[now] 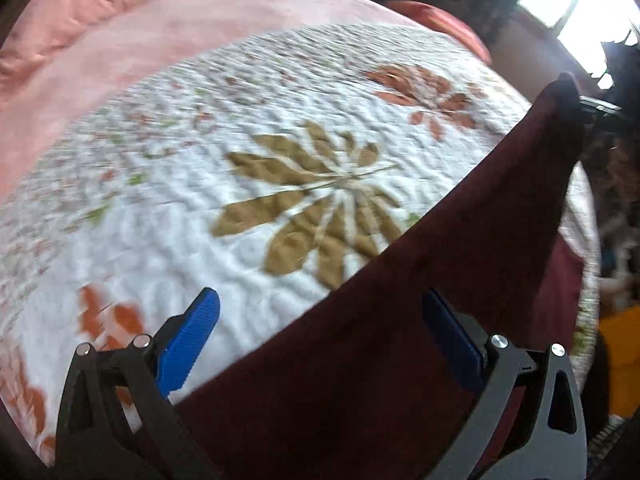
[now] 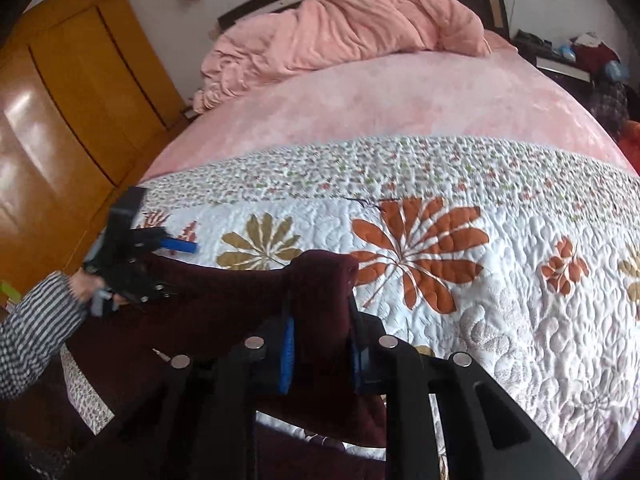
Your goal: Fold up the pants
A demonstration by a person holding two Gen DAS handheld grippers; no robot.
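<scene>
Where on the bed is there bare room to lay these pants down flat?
The quilt is bare from the maroon pants out to its far patterned border, and the pink sheet beyond is bare up to the bunched pink duvet. The near edge is crowded: the pants hang between right gripper and left gripper.

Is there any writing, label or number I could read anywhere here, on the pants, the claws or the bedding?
None can be read.
Pants: plain maroon, no tag showing.
Quilt: only leaf patterns.
Left claw and right claw: no markings visible.
Nightstand clutter: too small and blurred to tell.
</scene>
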